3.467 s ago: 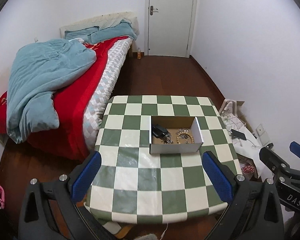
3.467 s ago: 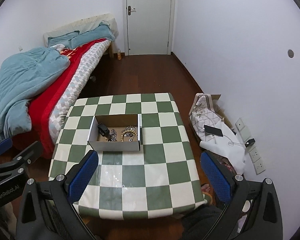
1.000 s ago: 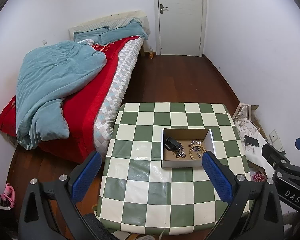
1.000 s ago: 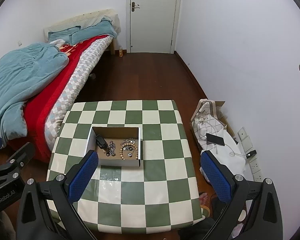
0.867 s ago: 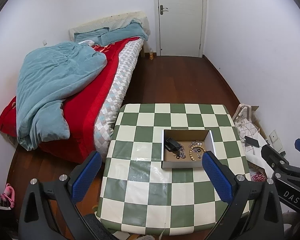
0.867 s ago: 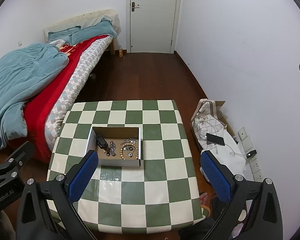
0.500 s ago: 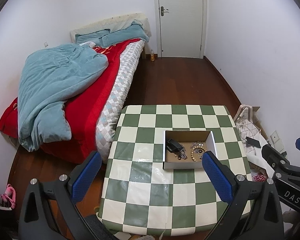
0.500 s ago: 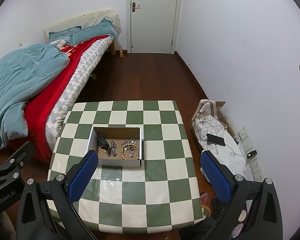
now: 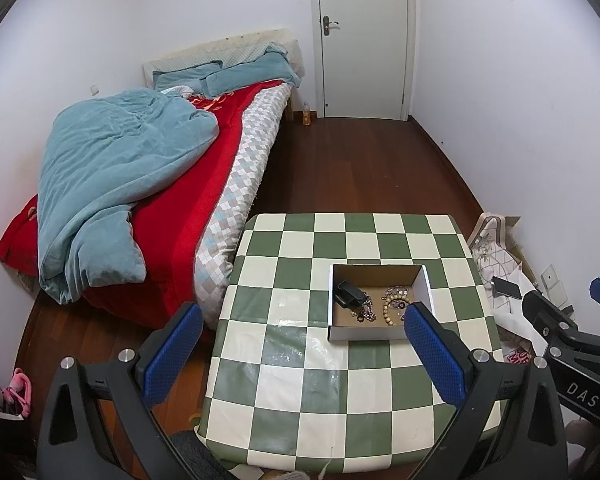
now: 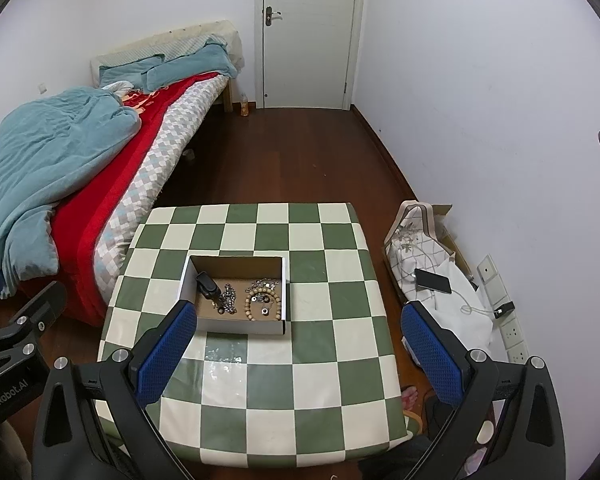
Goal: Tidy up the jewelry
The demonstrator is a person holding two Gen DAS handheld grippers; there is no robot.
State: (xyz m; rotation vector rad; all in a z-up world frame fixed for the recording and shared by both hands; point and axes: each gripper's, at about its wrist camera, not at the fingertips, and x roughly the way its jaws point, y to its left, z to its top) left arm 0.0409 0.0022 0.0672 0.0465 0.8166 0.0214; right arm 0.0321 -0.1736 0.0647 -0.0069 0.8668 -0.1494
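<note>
A shallow cardboard box (image 10: pixel 236 294) with white outer walls sat open-topped near the middle of the bench (image 10: pixel 260 380), and all the jewelry in view lay inside it. A ring of tan wooden beads (image 10: pixel 262 305) rested in the right half of the box floor, with small dark rings inside its loop and a little heap of silvery links (image 10: pixel 265 283) just behind it. A metal chain (image 10: pixel 226 303) lay in the left half, touching a black clip-like object (image 10: pixel 207 285) that leaned near the left wall. The pieces lay close together and partly overlapping, not sorted into groups, and none lay on the checked cloth outside the box. That fitted either a box holding pieces waiting to be sorted, or a box into which loose pieces had been gathered; the views could not settle which.

The left gripper (image 9: pixel 300 354) and the right gripper (image 10: pixel 296 354) hung above the near edge of the bench, well apart from the box, both with blue-padded jaws spread wide and grasping nothing. Held high and back like that, both cameras took in the whole bench and box together.

The bench wore a green-and-cream checked cover with a glossy patch in front of the box. Beyond it stood a bed (image 10: pixel 100 152) with a red cover and a rumpled teal duvet, a wooden floor and a closed white door (image 10: pixel 310 36). A phone (image 10: pixel 432 281) lay on white cloth on the floor to the right.
</note>
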